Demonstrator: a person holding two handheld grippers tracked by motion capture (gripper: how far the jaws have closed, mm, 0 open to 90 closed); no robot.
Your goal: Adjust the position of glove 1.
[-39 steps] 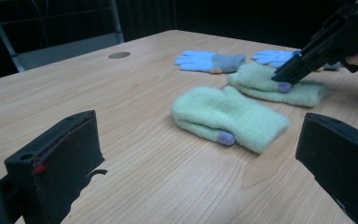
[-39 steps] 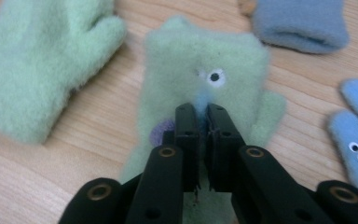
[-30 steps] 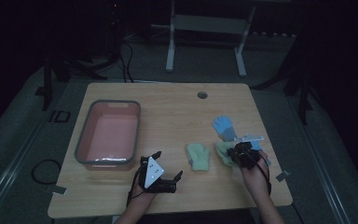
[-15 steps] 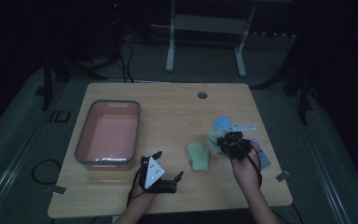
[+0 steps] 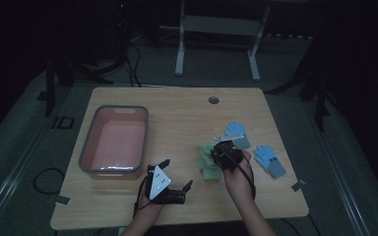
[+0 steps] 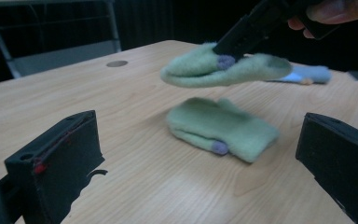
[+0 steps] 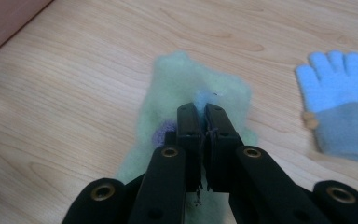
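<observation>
My right gripper [image 7: 200, 112] is shut on a light green mitten [image 7: 186, 79] and holds it off the table. In the left gripper view this mitten [image 6: 223, 70] hangs level above a second green mitten [image 6: 223, 130], which lies flat on the wood with a purple dot at its cuff. In the high view the right gripper [image 5: 225, 153] is at the table's middle right, over the green mittens [image 5: 209, 169]. My left gripper [image 5: 178, 172] rests near the front edge, open and holding nothing, with its jaws pointing at the mittens.
A pink tray [image 5: 89, 147] with a grey rim stands at the left of the table. Two blue gloves lie to the right, one [image 5: 236, 132] behind the right gripper and one [image 5: 269, 160] beside it. A round cable hole [image 5: 213, 100] is at the back.
The right gripper has carried the green mitten to the left and slightly up, from beside the blue gloves to over the other green mitten. The left gripper has stayed put.
</observation>
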